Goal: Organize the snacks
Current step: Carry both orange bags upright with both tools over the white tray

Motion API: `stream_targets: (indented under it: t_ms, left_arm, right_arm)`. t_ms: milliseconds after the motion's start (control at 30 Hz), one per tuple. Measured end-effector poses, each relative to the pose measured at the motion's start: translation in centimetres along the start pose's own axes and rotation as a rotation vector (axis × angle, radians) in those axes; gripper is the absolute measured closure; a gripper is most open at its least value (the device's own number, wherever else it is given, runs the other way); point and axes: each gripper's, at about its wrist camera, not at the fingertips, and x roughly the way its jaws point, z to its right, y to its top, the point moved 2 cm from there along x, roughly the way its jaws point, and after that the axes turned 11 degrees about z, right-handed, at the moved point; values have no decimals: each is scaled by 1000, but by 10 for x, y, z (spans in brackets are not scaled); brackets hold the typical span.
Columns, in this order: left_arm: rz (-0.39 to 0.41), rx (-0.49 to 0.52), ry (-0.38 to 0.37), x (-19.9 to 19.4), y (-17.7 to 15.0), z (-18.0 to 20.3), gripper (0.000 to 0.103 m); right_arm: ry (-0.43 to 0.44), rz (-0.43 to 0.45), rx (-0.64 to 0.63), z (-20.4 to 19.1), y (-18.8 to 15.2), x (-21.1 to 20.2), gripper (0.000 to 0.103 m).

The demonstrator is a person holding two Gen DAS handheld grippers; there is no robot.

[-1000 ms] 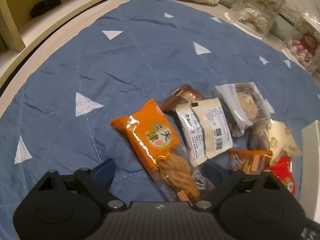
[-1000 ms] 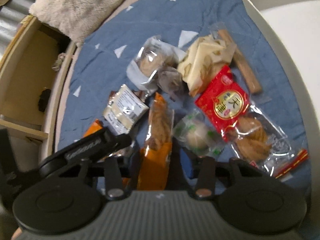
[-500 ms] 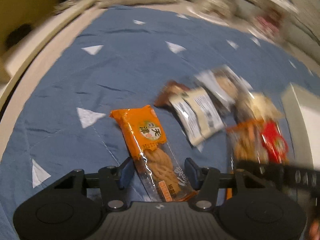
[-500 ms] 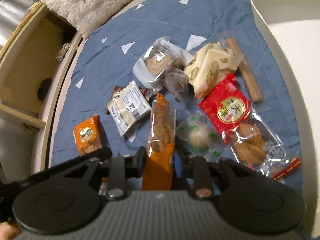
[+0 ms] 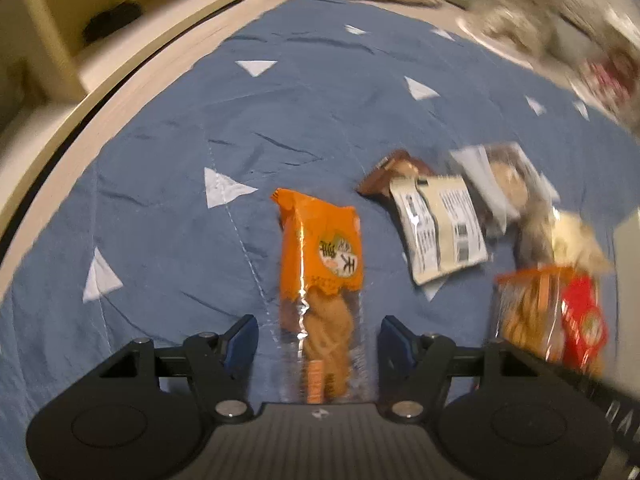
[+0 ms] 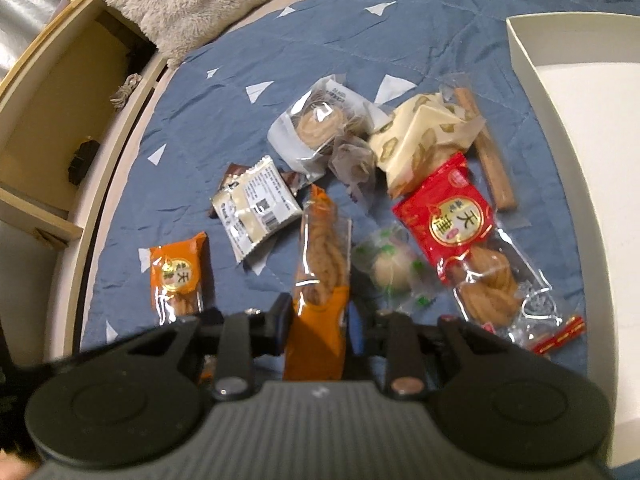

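An orange packet of twisted dough [image 5: 320, 264] lies lengthwise on the blue cloth between the jaws of my left gripper [image 5: 316, 332]. Those jaws are opening and there is a gap on each side of the packet. My right gripper [image 6: 320, 316] is shut on the orange end of a second twisted-dough packet [image 6: 320, 256], whose clear end points away from me. I cannot tell whether that packet is off the cloth. The left packet [image 6: 180, 276] also shows in the right wrist view, and the right one [image 5: 524, 308] appears blurred in the left wrist view.
Loose snacks lie on the triangle-patterned cloth [image 6: 224, 92]: a red packet [image 6: 452, 216], a white barcoded packet [image 6: 256, 208], a wrapped cookie [image 6: 320, 124], cream nougat [image 6: 424, 136], a green-flecked sweet [image 6: 390, 268]. A white box [image 6: 520, 52] stands at the right, a fluffy rug [image 6: 192, 4] at the back.
My left jaws closed in from wide, then spread partly again, and the orange packet now lies straight between them. My right jaws closed onto the second orange packet and stayed there.
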Motion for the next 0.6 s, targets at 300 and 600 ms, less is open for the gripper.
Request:
stream_targets:
  t_ms: [300,600]
  left_arm:
    - [3,2,-5,0,4,2,57]
    - [89,47,-71,-37,8,5,59]
  right_arm:
    - [3,1,-41,0,2,-3,69]
    - [23,47,-127,-13,3,-26,70]
